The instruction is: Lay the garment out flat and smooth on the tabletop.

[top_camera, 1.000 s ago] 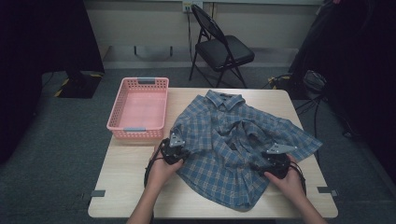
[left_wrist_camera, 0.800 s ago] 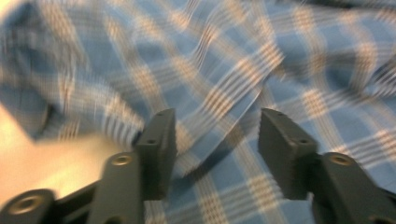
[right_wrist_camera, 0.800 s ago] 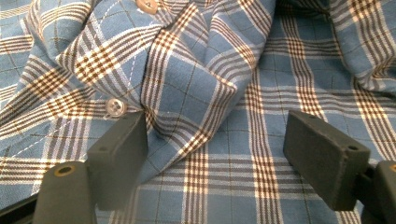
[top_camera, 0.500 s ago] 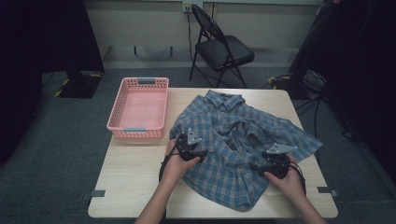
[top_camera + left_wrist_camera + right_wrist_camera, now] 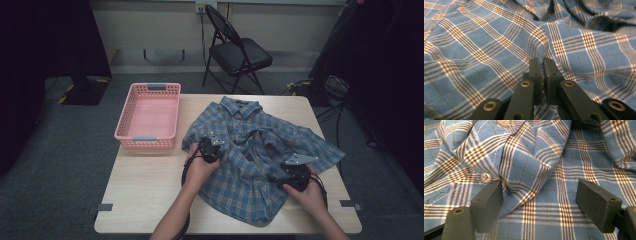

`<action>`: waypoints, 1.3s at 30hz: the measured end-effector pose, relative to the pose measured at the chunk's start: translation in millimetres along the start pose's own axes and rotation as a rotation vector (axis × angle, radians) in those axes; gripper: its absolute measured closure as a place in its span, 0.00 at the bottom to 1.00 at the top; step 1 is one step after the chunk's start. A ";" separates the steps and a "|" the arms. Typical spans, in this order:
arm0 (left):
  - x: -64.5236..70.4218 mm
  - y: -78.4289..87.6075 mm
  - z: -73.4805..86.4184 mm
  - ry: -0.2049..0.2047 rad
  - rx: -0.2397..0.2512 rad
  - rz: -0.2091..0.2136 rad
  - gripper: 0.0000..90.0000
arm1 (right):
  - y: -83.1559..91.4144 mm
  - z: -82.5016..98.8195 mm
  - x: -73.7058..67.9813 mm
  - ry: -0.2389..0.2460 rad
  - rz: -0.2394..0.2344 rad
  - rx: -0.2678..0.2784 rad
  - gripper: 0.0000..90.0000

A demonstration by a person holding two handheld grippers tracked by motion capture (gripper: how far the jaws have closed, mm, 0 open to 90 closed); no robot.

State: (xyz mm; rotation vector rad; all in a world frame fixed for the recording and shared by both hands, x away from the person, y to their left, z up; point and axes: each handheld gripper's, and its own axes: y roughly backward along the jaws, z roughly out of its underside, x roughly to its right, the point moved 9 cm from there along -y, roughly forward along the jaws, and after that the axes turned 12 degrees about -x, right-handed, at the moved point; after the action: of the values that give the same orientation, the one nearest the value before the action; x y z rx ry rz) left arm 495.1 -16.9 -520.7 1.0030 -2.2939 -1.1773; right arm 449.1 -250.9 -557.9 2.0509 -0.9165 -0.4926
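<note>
Shirt (image 5: 260,160), blue plaid, lies spread and rumpled over the middle and right of the worktop (image 5: 145,200), collar toward twelve o'clock. Left claw (image 5: 210,149) sits on the shirt's nine o'clock edge; its jaws have just been closing and now stand pressed together, and in the left gripper view (image 5: 542,72) I cannot tell if any cloth is pinched between them. Right claw (image 5: 280,176) rests at the shirt's four o'clock, jaws spread wide around a raised fold in the right gripper view (image 5: 536,195). Pink basket (image 5: 148,117) stands at ten o'clock, beside the shirt.
</note>
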 end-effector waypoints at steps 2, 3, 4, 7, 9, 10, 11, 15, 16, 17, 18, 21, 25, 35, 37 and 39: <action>-2.5 6.4 -4.4 0.016 0.019 0.008 0.96 | 0.0 0.0 0.0 0.000 0.000 0.000 0.23; -3.7 9.9 -6.9 0.022 0.032 0.014 0.96 | 0.0 0.0 0.0 0.000 0.000 0.000 0.23; -4.9 13.2 -8.6 0.022 0.036 0.013 0.96 | 0.0 0.0 0.0 0.000 0.000 0.000 0.23; -9.8 22.0 -14.0 0.021 0.046 0.009 0.96 | 0.0 0.0 0.0 0.000 0.000 0.000 0.23; -13.9 28.3 -18.6 0.027 0.061 0.011 0.96 | 0.0 0.0 0.0 0.000 0.000 0.000 0.23; -16.7 32.0 -21.0 0.031 0.070 0.007 0.96 | 0.0 0.0 0.0 0.000 0.000 0.000 0.23; -18.9 35.6 -23.6 0.041 0.082 0.011 0.96 | 0.0 0.0 0.0 0.000 0.000 0.000 0.23; -30.8 49.5 -31.7 0.099 0.121 0.040 0.96 | 0.0 0.0 0.0 0.000 0.000 0.000 0.23; -35.0 52.7 -32.8 0.103 0.122 0.032 0.96 | 0.0 0.0 0.0 0.000 0.000 0.000 0.23; -39.2 55.8 -33.9 0.106 0.124 0.024 0.96 | 0.0 0.0 0.0 0.000 0.000 0.000 0.23; -43.1 59.2 -35.2 0.114 0.130 0.022 0.96 | 0.0 0.0 0.0 0.000 0.000 0.000 0.23; -54.2 68.4 -38.1 0.125 0.141 0.001 0.96 | 0.0 0.0 0.0 0.000 0.000 0.000 0.23; -67.5 79.4 -41.2 0.155 0.166 -0.006 0.96 | 0.0 0.0 0.0 0.000 0.000 0.000 0.23; -105.1 101.6 -40.9 0.197 0.184 -0.076 0.96 | 0.0 0.0 0.1 0.000 -0.001 0.000 0.23; -111.1 105.8 -40.3 0.205 0.191 -0.084 0.96 | 0.0 0.0 0.0 0.000 -0.001 0.000 0.23; -116.9 109.3 -39.6 0.223 0.201 -0.086 0.96 | 0.0 0.0 0.0 0.000 -0.001 0.000 0.23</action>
State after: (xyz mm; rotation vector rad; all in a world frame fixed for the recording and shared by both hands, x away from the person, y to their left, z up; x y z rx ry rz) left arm 551.7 90.8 -409.4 1.2492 -2.2408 -0.8283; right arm 449.1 -250.9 -557.9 2.0514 -0.9154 -0.4938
